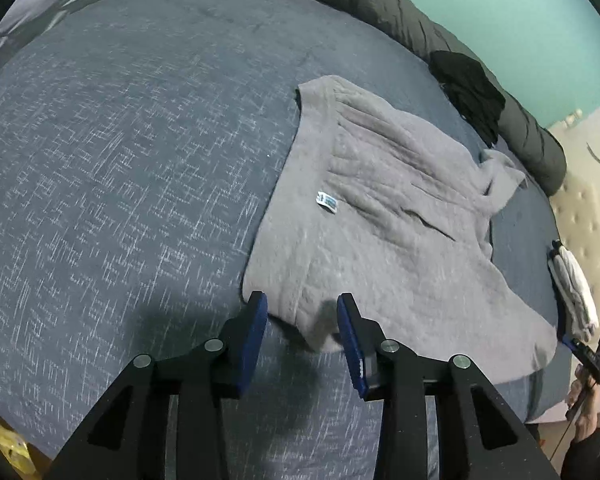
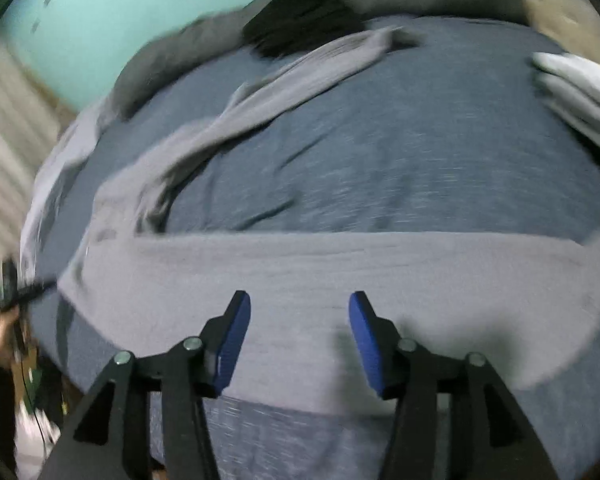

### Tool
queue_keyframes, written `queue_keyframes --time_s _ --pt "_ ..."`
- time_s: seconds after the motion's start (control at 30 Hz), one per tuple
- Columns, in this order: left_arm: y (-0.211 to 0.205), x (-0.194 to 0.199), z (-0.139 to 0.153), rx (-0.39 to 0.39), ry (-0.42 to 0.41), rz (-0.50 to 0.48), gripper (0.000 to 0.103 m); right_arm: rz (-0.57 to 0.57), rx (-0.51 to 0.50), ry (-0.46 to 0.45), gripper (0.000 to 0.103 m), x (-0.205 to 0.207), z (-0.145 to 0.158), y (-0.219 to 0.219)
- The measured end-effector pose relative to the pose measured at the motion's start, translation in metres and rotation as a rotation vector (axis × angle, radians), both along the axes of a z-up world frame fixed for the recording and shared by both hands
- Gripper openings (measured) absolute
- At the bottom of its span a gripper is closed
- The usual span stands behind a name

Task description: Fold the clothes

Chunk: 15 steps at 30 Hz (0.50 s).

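Left wrist view looked down over a bed (image 1: 120, 160) covered in dark blue cloth with pale flecks, and on it lay a grey sweater (image 1: 380, 216), spread mostly flat with a small label (image 1: 327, 201) showing near its middle and one sleeve bunched toward the far side. The left gripper (image 1: 302, 314) hung over the sweater's near corner with its blue pads apart; the corner lay between them, but neither pad pressed on it, so nothing was gripped. Beyond the sweater a black garment (image 1: 468, 92) sat against a long dark grey bolster (image 1: 400, 16) that ran along the far edge of the bed below a teal wall (image 1: 520, 20). A small folded stack (image 1: 574, 292) of light clothes rested at the right edge of the bed, and just below it the other tool and a hand (image 1: 582, 404) showed at the rim of the picture. From the right wrist, everything was smeared with blur. The right gripper (image 2: 300, 312) stood with its pads wide apart above a flat band of the sweater (image 2: 320, 272), holding nothing. A sleeve trailed away across the blue cover toward the black garment (image 2: 304, 20), and the folded stack (image 2: 580, 88) lay at the far right.
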<state>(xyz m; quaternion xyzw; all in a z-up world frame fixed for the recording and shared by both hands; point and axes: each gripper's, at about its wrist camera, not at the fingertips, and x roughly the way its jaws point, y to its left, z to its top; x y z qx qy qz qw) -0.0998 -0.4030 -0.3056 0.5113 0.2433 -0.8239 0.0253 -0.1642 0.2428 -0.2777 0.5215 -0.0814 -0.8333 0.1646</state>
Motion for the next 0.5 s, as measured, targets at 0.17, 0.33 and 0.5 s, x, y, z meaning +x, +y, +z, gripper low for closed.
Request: queue_keyframes --time_s 0.17,0.33,0.5 --pt "-0.001 -0.016 -0.007 0.007 -0.008 0.021 0.041 0.127 -0.021 -0.049 0.052 -0.031 -0.036 -0.066" --pt "-0.003 -0.028 -0.004 -0.003 0.012 0.026 0.045 0.212 0.002 -0.051 0.054 -0.050 -0.052 -0.120" --pt "-0.006 -0.035 -0.004 -0.005 0.023 0.026 0.048 0.261 0.011 -0.065 0.054 -0.065 -0.066 -0.162"
